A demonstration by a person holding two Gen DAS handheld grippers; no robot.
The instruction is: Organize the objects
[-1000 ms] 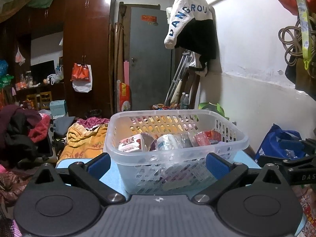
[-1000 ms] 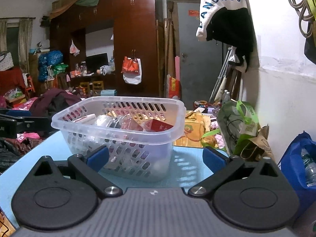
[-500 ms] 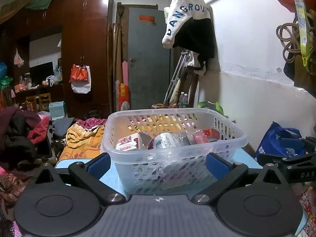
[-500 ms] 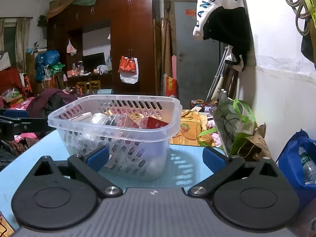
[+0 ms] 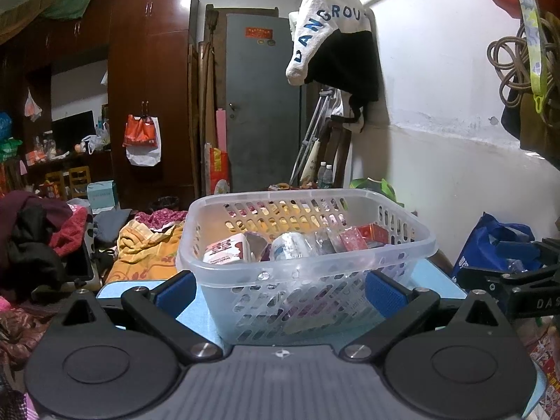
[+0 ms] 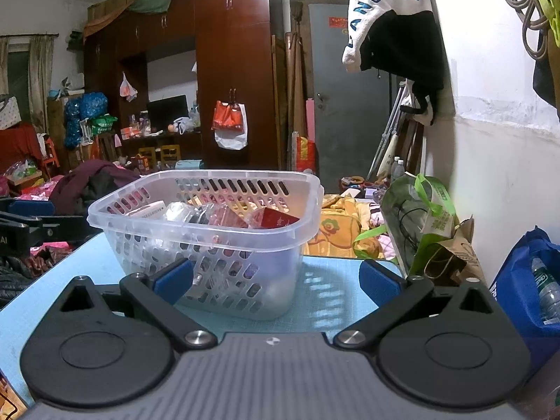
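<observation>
A clear plastic basket [image 5: 304, 262] stands on the light blue table [image 6: 329, 297]; it also shows in the right wrist view [image 6: 217, 245]. It holds a white box [image 5: 227, 250], a silvery packet [image 5: 290, 245], a red box [image 5: 374, 232] and other packets. My left gripper [image 5: 278, 287] is open and empty, its blue pads [image 5: 175, 288] level with the basket's near wall. My right gripper [image 6: 276, 278] is open and empty, just right of the basket's near corner. The right gripper's arm shows at the left wrist view's right edge [image 5: 507, 283].
A green and brown paper bag [image 6: 430, 231] stands at the table's far right edge. A blue bag [image 6: 528, 280] with a bottle sits by the white wall. Clothes and bedding [image 5: 147, 248] lie beyond the table. A dark wardrobe [image 5: 150, 87] is behind.
Both views have shifted slightly: the basket sits a little lower and nearer in the left wrist view and a little further left in the right wrist view. Both grippers stay open.
</observation>
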